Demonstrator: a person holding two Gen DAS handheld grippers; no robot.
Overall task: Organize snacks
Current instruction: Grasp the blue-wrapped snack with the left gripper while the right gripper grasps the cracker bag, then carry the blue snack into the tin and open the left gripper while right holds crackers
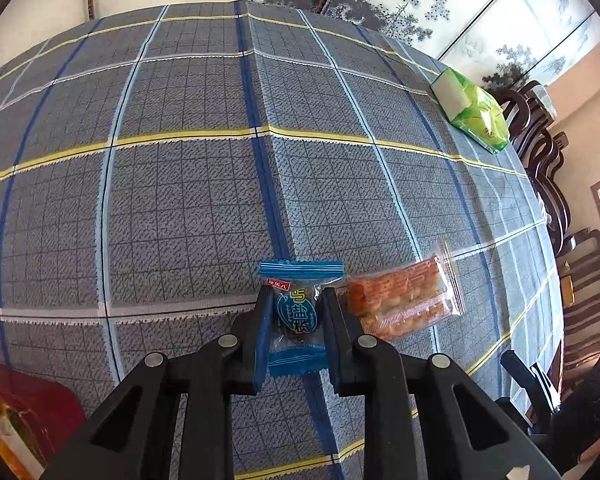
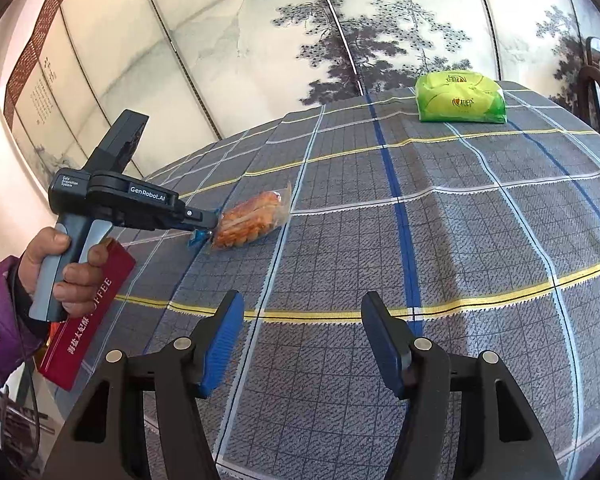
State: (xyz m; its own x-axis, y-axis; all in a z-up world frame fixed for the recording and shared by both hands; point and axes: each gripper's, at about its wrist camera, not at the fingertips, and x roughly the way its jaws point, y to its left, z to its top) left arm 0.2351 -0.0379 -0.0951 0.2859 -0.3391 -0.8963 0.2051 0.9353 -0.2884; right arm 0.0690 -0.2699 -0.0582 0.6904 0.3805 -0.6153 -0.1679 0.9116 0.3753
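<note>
— What has the left gripper (image 1: 296,312) got?
— A small blue candy packet (image 1: 299,316), pinched between both pads at its middle. Its long axis runs straight away from the camera, crimped ends fore and aft, over the checked tablecloth (image 1: 180,184).
— And beside it?
— A clear pack of orange biscuits (image 1: 404,304) just to its right, lying on the cloth, long axis slanting up to the right.
— The right gripper (image 2: 302,344)?
— Spread wide, holding nothing. A red box (image 2: 88,320) sits at the table's left edge; a green packet (image 2: 460,96) far off.
</note>
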